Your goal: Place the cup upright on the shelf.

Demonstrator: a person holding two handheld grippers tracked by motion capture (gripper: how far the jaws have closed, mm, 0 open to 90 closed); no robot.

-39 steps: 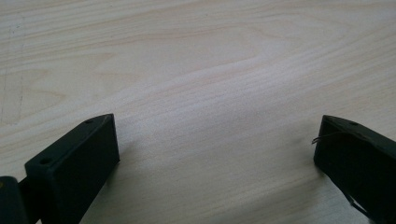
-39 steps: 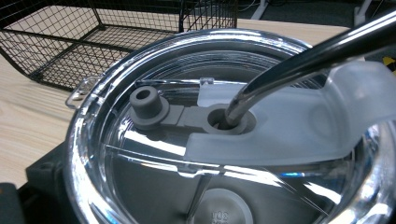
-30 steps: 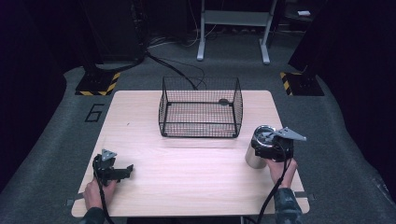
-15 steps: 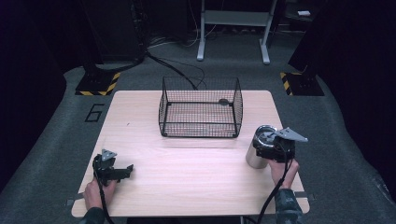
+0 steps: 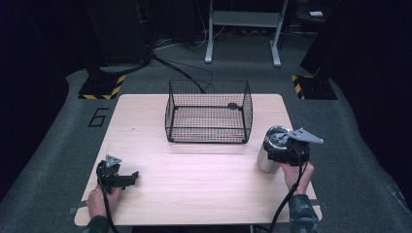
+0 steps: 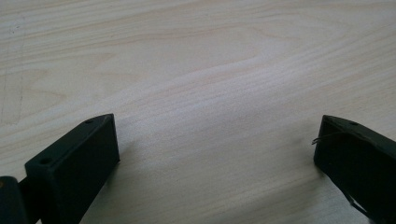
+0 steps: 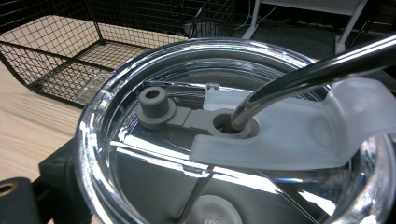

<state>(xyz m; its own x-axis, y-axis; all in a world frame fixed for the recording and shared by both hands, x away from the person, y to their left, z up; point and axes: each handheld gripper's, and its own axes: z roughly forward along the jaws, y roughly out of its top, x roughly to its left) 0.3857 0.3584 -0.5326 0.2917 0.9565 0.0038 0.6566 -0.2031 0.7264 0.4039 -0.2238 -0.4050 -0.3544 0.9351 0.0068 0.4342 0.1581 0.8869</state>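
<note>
Meanwhile, little has changed since a second ago: right gripper [image 5: 283, 149] still grasps the steel tumbler [image 5: 268, 150] near the table's [image 5: 204, 170] right edge, just right of the wire basket [image 5: 209, 118]. Left gripper [image 5: 119, 178] has stayed released, resting at front left.

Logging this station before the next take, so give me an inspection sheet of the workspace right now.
Surface: wooden table, bare apart from the items below.
Job's things: steel tumbler with clear lid and metal straw, upright near the right edge; wire basket at the back.
Clutter: nothing seen.
Grippers: left gripper open, resting on the table; right gripper around the tumbler.
Cables: one trails from each gripper toward the person.
Surroundings: dark floor, hazard-striped plates.
</note>
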